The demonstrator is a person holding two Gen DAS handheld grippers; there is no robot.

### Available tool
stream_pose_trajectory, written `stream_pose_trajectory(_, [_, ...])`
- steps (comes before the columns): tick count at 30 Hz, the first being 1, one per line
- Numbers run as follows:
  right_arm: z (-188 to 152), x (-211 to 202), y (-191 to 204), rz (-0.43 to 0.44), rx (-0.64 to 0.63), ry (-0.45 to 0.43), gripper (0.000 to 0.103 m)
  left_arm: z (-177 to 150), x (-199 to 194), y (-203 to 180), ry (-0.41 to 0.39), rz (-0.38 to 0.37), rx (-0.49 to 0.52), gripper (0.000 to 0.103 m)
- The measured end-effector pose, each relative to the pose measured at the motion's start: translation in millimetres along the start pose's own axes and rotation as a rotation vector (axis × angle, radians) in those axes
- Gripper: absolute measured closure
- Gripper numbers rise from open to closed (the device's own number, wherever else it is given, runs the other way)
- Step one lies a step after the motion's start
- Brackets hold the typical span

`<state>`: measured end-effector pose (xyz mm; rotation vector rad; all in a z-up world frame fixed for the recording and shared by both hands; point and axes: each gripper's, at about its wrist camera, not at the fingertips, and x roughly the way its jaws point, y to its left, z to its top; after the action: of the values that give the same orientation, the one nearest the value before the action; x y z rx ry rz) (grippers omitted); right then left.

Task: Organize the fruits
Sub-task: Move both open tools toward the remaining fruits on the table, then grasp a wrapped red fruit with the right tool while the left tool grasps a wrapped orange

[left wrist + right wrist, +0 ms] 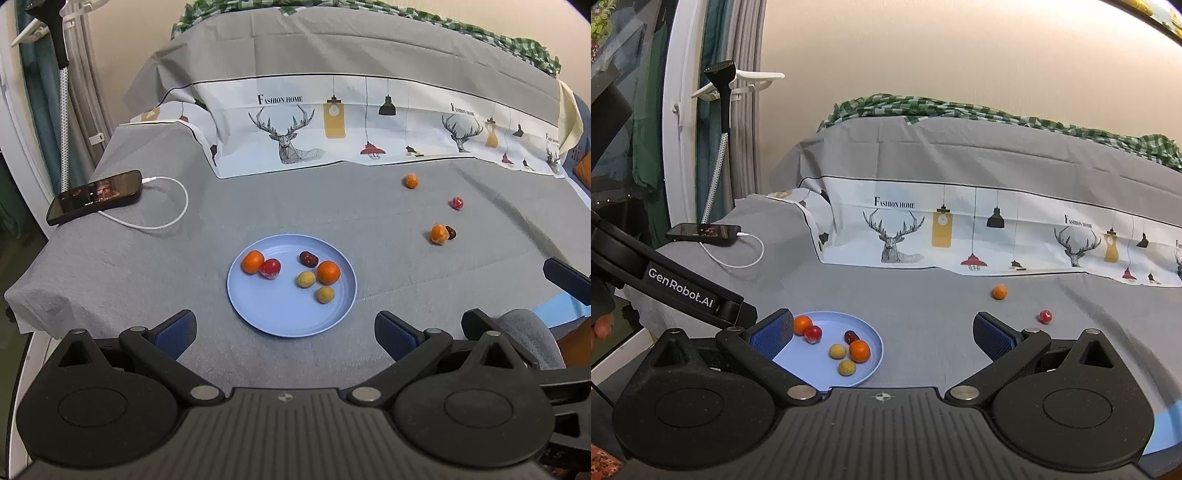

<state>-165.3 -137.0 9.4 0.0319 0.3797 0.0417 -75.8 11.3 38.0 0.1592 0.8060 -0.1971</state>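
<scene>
Currently both sets of tongs hang spread wide and empty above a bed covered in grey fabric. The left tongs [284,332] frame the near rim of a light-blue plate [280,317], and the right tongs [882,334] sit just beside the same plate, their left pad overlapping its rim in the right wrist view.

On the plate lie six fruits: an orange [252,261] touching a red one [270,268], a dark red one [308,259], a second orange [328,272], and two tan round ones [306,279] [325,294]. Loose on the grey bedcover [147,280], well apart from the plate toward the far right, are a lone orange [410,181], a small red fruit [457,203], and another orange [439,233] touching a dark fruit [451,232].

At the far left a smartphone [96,196] rests with a white charging cable [173,214] looped beside it. A deer-and-lamp printed sheet [369,125] drapes across the back. Nothing lies between the tongs and the scattered fruits.
</scene>
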Motion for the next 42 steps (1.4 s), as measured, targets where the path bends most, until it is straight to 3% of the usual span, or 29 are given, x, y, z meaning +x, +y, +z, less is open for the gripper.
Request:
stream_pose_trajectory(17, [-6.6, 8.0, -12.3, -0.007, 0.059, 0.034, 0.001, 4.9, 11.4, -11.0, 0.019, 0.006, 0.05, 0.0])
stream_pose_trajectory(21, [-6.1, 7.0, -25.7, -0.066, 0.104, 0.012, 0.001, 8.3, 17.9, -18.0, 0.023, 0.013, 0.07, 0.0])
stream_pose_trajectory(30, [-8.5, 8.0, -107.9, -0.258, 0.282, 0.015, 0.001, 32.0, 48.5, -60.1, 0.043, -0.04, 0.124, 0.0])
stream_pose_trajectory(36, [-16.7, 19.8, -164.3, -0.368, 0.299, 0.048, 0.001, 52.3, 84.1, -107.6, 0.06, -0.131, 0.163, 0.0])
stream_pose_trajectory(42, [-29.9, 56.6, -227.0, -0.464, 0.308, 0.117, 0.001, 70.5, 143.4, -167.8, 0.077, -0.198, 0.204, 0.0])
